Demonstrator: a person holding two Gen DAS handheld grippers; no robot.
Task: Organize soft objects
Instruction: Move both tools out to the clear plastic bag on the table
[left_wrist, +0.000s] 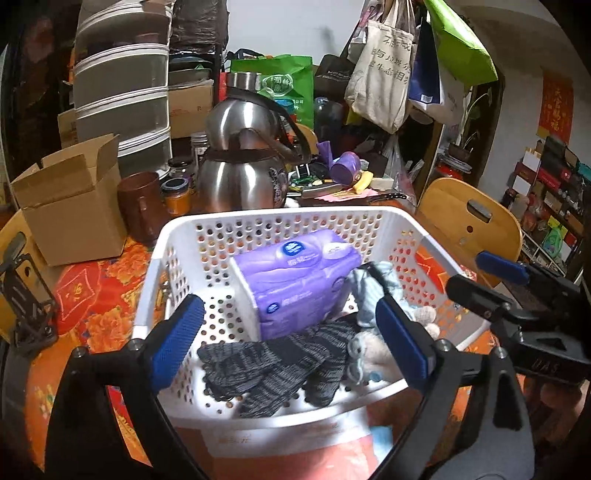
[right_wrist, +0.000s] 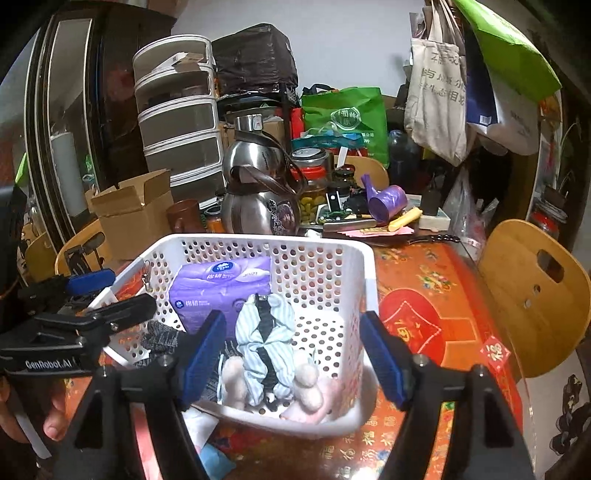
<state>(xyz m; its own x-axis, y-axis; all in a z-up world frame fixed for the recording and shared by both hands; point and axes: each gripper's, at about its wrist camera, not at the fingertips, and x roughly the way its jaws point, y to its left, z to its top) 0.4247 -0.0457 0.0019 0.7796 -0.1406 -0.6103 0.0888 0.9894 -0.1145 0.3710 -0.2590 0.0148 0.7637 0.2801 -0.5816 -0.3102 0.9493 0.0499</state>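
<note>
A white perforated basket (left_wrist: 280, 216) (right_wrist: 364, 280) stands on the red patterned table. Inside it are a purple tissue pack (left_wrist: 299, 280) (right_wrist: 218, 288), dark grey knit gloves (left_wrist: 269, 365) (right_wrist: 162, 339) and a plush doll in pale blue striped clothes (right_wrist: 264, 339) (left_wrist: 369, 291). My left gripper (left_wrist: 291, 343) is open and empty, held over the basket's near rim above the gloves. My right gripper (right_wrist: 293, 358) is open and empty, its fingers on either side of the doll above the basket's near end. The right gripper also shows at the right of the left wrist view (left_wrist: 517, 291).
Behind the basket stand a steel kettle (left_wrist: 240, 162) (right_wrist: 258, 192), an open cardboard box (left_wrist: 70, 206) (right_wrist: 129, 210), a brown mug (left_wrist: 140, 206), jars and stacked drawers (left_wrist: 122, 85). A wooden chair (right_wrist: 532, 295) is at the right. A pink and blue packet (left_wrist: 332, 454) lies at the near edge.
</note>
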